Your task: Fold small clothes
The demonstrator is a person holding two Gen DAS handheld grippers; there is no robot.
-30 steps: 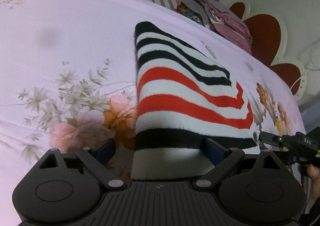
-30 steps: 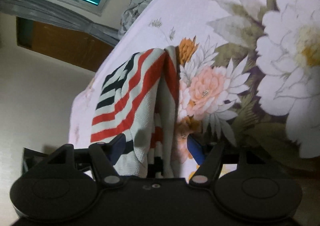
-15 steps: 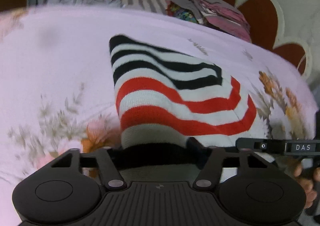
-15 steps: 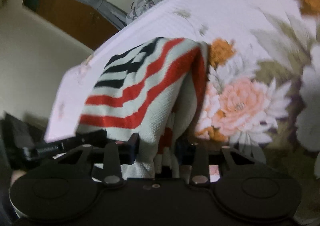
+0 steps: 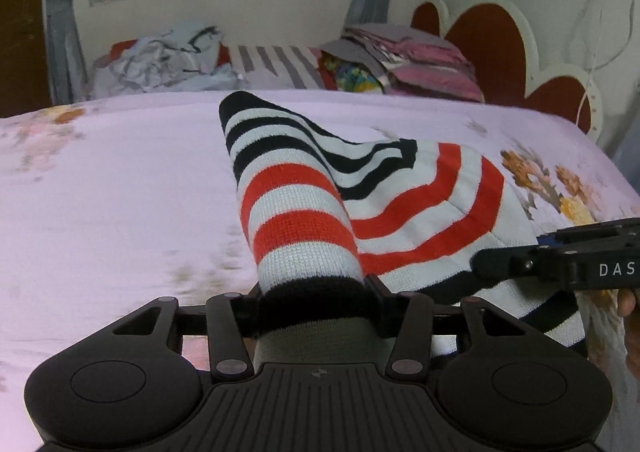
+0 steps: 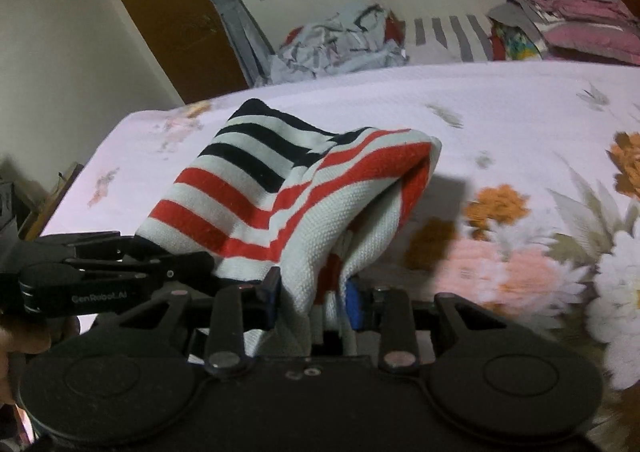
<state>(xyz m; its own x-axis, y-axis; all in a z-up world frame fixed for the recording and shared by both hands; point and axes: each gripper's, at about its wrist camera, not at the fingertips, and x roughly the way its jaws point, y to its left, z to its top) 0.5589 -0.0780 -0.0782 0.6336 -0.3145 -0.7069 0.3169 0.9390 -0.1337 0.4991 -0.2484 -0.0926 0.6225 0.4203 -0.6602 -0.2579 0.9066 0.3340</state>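
Observation:
A small knitted garment with white, red and black stripes (image 5: 360, 188) is held up off the pink floral bedspread (image 5: 112, 188). My left gripper (image 5: 316, 300) is shut on its near black-banded edge. My right gripper (image 6: 314, 298) is shut on another near edge of the same garment (image 6: 280, 188), which drapes away in a folded hump. The right gripper also shows in the left wrist view (image 5: 560, 264), and the left gripper shows in the right wrist view (image 6: 116, 272). The two grippers are close side by side.
Crumpled grey clothes (image 5: 168, 56) and a stack of folded pink and grey clothes (image 5: 412, 60) lie at the bed's far edge under a window. A red and white headboard (image 5: 500, 36) stands on the right. A brown door (image 6: 168, 16) is on the left.
Both grippers went from open to shut on the garment's near edges and lifted it. The garment now hangs raised above the bedspread, and the views tilt up toward the window.

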